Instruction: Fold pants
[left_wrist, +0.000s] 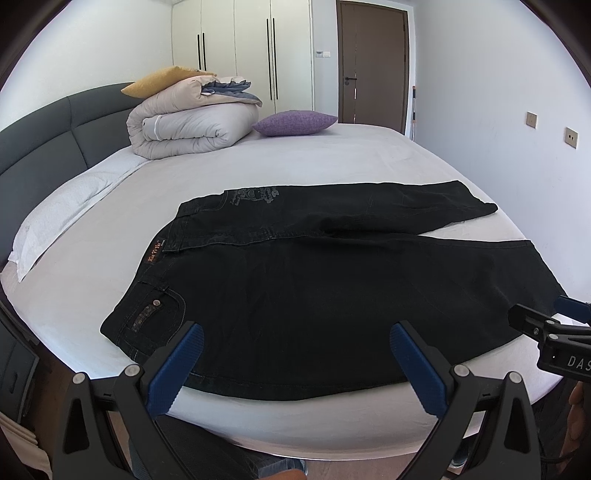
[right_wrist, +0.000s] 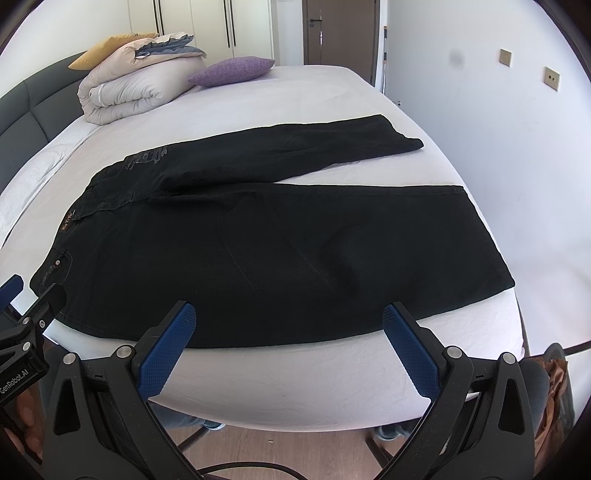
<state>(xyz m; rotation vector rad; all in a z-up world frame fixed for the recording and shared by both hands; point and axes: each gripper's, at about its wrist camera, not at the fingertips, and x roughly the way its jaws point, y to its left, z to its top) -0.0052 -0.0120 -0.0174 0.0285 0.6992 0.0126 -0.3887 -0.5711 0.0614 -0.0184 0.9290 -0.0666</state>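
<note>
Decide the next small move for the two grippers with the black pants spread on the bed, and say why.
Probably lower both open grippers onto the near leg's edge: the left gripper by the waistband, the right gripper toward the hem. The pants lie flat with legs apart, unheld, so folding the near leg over the far one likely comes first.

Pants (left_wrist: 332, 295): matt black denim; bed sheet (left_wrist: 295, 162): smooth white cloth.

Patch lettering on the pants (left_wrist: 295, 295) waistband too small to be read; door (left_wrist: 373, 62) top is cropped by the frame edge
</note>
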